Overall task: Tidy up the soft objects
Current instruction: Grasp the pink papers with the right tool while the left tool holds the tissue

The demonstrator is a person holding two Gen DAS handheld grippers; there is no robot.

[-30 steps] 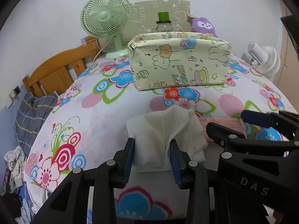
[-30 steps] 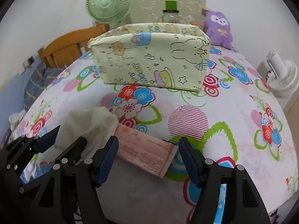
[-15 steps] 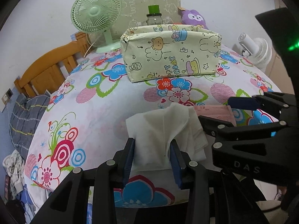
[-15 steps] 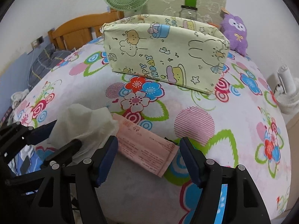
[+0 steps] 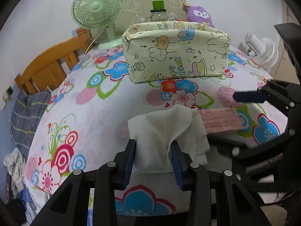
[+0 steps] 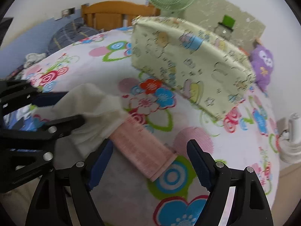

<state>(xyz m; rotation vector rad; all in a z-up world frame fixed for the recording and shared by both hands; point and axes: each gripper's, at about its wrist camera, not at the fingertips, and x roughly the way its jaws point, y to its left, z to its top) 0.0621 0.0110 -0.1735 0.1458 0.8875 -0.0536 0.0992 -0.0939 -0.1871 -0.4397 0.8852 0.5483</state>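
Motion blur smears the whole right wrist view, and the fabric storage bin (image 6: 190,66) now sits tilted and larger in it than half a second ago — the right gripper (image 6: 150,162) is swinging and rolling while the left one has barely shifted. The left gripper (image 5: 153,162) stays clamped on the white cloth (image 5: 165,133), its blue pads pressed into the folds on both sides, with the cloth's loose corners flopping forward and to the right, over the end of the pink tissue pack (image 5: 220,120). The right gripper's jaws stand wide apart with nothing between the pads; they straddle the pink pack lying flat on the flowered tablecloth (image 5: 94,113), whose near end reaches between the fingers without touching either. My reading is that the cloth is secured and ready to carry, while the right hand is still lining up on the pack rather than gripping it — closing comes next. As for containers, the bin printed with bears and rabbits stands upright further back on the table, well apart from both grippers, its mouth open; from these angles its inside is hidden, so I cannot tell whether anything is in it. Behind it stand a green-capped jar (image 5: 158,13), a purple plush toy (image 5: 200,16) and a green desk fan (image 5: 97,9).
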